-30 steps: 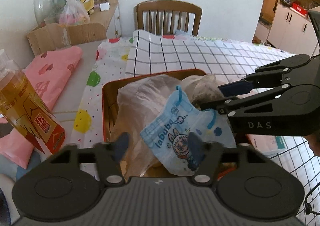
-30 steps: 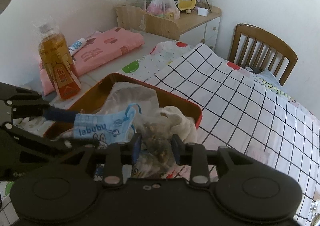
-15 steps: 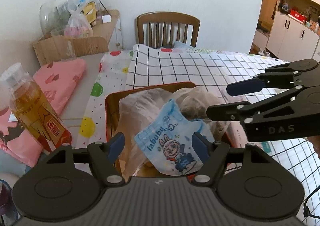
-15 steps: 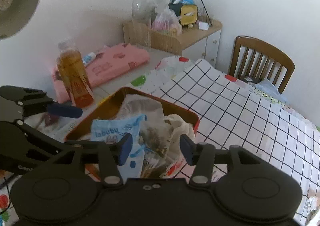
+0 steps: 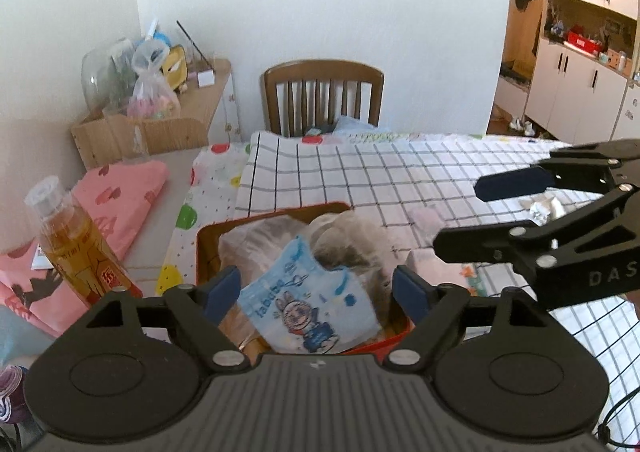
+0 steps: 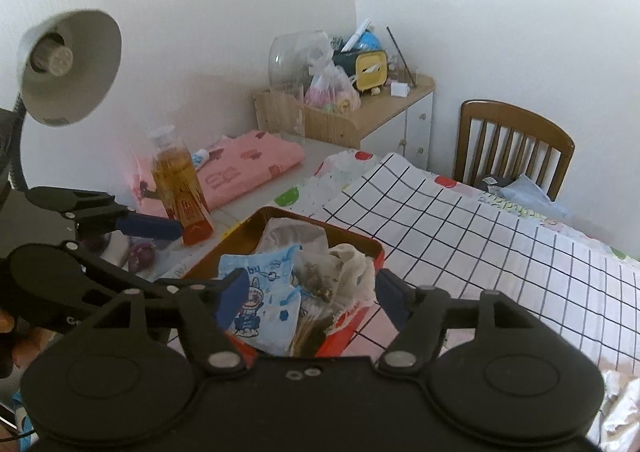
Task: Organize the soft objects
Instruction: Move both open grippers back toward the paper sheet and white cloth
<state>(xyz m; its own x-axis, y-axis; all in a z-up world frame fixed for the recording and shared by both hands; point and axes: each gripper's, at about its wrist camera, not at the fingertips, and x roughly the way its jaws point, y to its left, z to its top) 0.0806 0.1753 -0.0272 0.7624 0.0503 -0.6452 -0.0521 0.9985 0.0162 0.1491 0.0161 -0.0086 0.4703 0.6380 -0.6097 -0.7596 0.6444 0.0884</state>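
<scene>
A red-orange tin box (image 5: pixel 208 244) (image 6: pixel 360 242) sits on the table, filled with soft things: a blue "labubu" face mask packet (image 5: pixel 312 304) (image 6: pixel 264 304), clear plastic bags (image 5: pixel 256 248) and a whitish bag with dark contents (image 6: pixel 320 276). My left gripper (image 5: pixel 316 292) is open and empty, above the near side of the box; it also shows in the right wrist view (image 6: pixel 192 256). My right gripper (image 6: pixel 306 296) is open and empty over the box; in the left wrist view (image 5: pixel 472 215) it hangs at the right.
A bottle of amber liquid (image 5: pixel 76 244) (image 6: pixel 180 183) stands left of the box. A folded pink cloth (image 5: pixel 120 191), a checked tablecloth (image 5: pixel 380 179), a wooden chair (image 5: pixel 322 95), a cluttered side cabinet (image 6: pixel 352 107) and a desk lamp (image 6: pixel 68 67) surround the box.
Both grippers opened wide and pulled back up from the box. The blue mask packet, earlier held at the right gripper's fingers, now lies loose on top of the pile.
</scene>
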